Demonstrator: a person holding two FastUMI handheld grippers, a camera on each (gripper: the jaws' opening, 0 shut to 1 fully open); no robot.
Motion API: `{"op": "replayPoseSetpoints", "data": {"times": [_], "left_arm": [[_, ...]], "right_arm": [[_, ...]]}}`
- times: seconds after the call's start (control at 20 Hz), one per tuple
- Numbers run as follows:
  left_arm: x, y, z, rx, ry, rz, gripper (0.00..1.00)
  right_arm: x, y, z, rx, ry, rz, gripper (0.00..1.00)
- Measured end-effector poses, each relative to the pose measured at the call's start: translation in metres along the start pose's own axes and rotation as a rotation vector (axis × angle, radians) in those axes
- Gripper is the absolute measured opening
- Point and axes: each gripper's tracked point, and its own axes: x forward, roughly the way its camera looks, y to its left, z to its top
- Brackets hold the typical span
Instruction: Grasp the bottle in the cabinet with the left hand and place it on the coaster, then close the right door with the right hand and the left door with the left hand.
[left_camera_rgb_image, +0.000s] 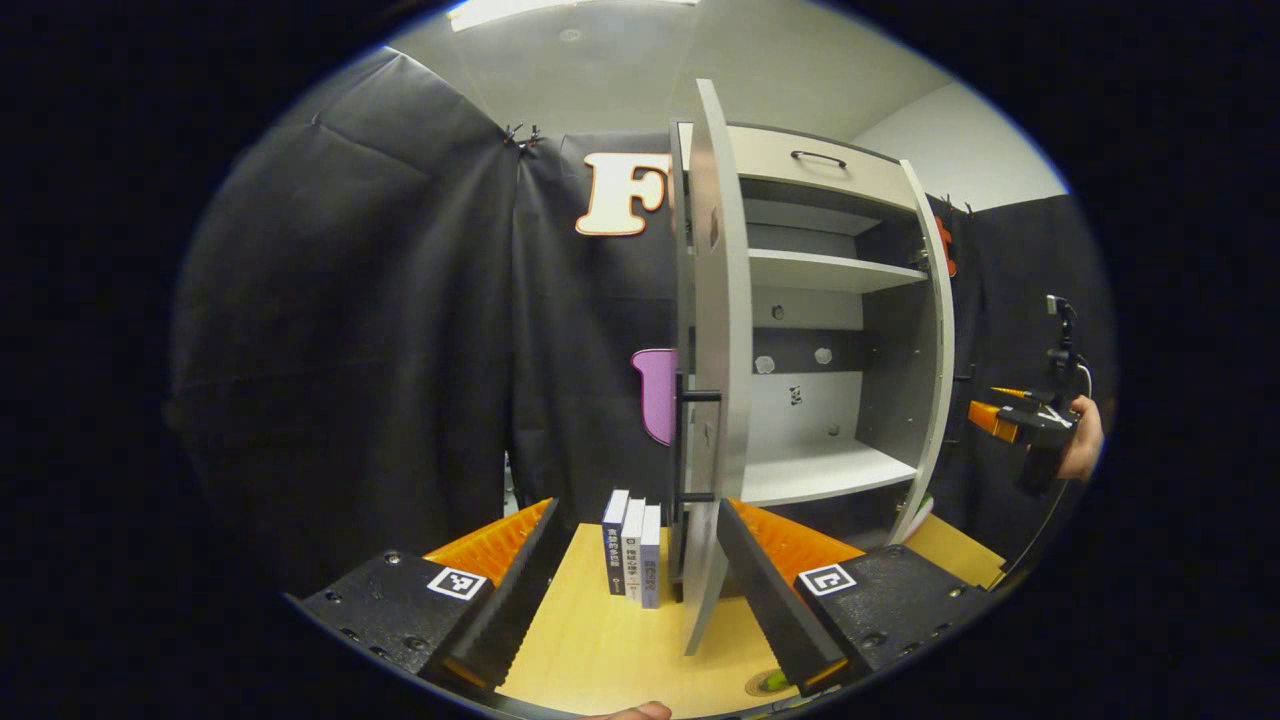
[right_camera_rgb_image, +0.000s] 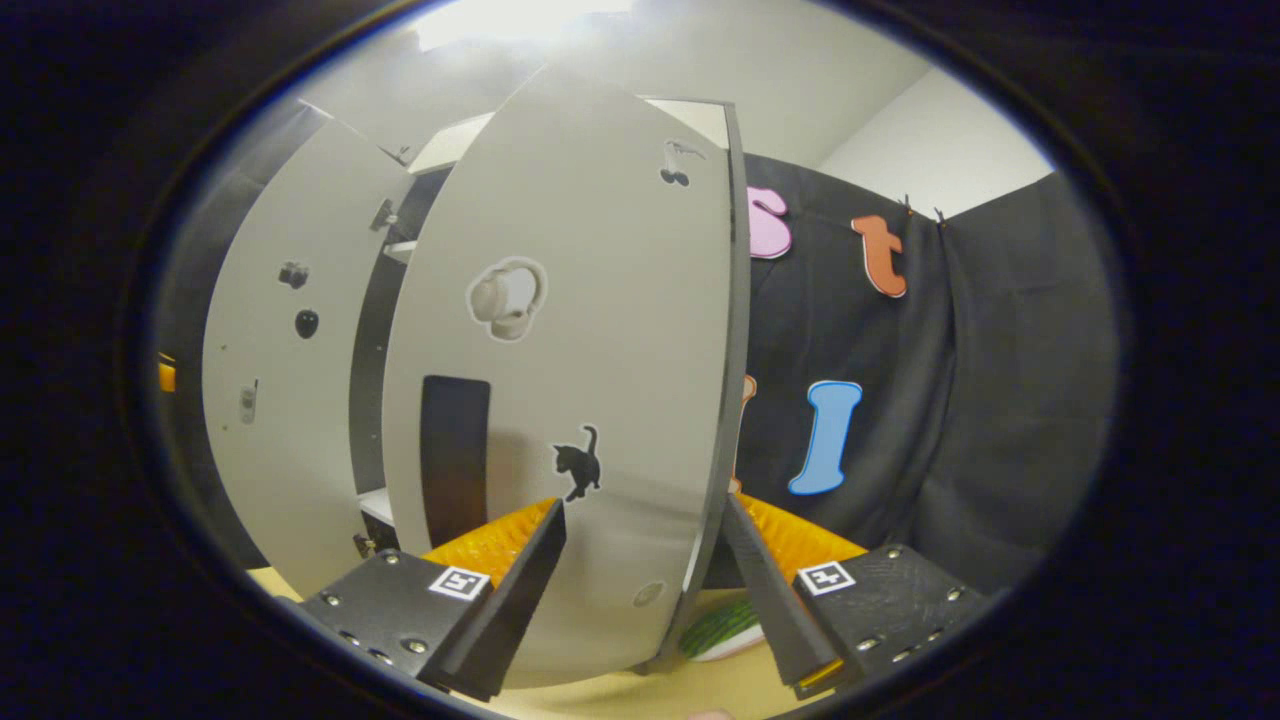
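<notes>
My left gripper (left_camera_rgb_image: 635, 590) stood open with nothing held, its 2 fingers straddling the edge of the left door (left_camera_rgb_image: 718, 400), near its dark handle (left_camera_rgb_image: 690, 440), placed, I judged, to swing it shut. My right gripper (right_camera_rgb_image: 645, 590) was open too, spread across the outer face of the right door (right_camera_rgb_image: 600, 380), ready to push it closed. The cabinet (left_camera_rgb_image: 830, 300) shelves looked bare. Low at the near table edge I saw a round coaster (left_camera_rgb_image: 765, 685) with something green on it, probably the bottle, cut off. 3 books (left_camera_rgb_image: 632, 550) stood left of the door.
</notes>
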Motion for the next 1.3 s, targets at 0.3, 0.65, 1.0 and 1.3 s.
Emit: {"op": "replayPoseSetpoints", "data": {"times": [0.3, 0.65, 1.0, 1.3], "left_arm": [[0.033, 0.043, -0.005, -0.017, 0.015, 0.069, 0.98], [0.090, 0.063, -0.009, -0.037, 0.005, 0.092, 0.96], [0.128, 0.018, -0.003, -0.155, -0.003, -0.031, 0.92], [0.115, 0.004, 0.001, -0.217, 0.021, -0.046, 0.88]], "right_arm": [[0.003, 0.027, -0.004, 0.018, -0.014, 0.082, 0.96], [-0.012, 0.035, 0.000, 0.024, -0.034, 0.137, 0.95], [-0.052, 0.023, 0.000, 0.064, -0.029, 0.144, 0.94], [-0.081, 0.007, 0.000, 0.122, -0.051, 0.112, 0.96]]}}
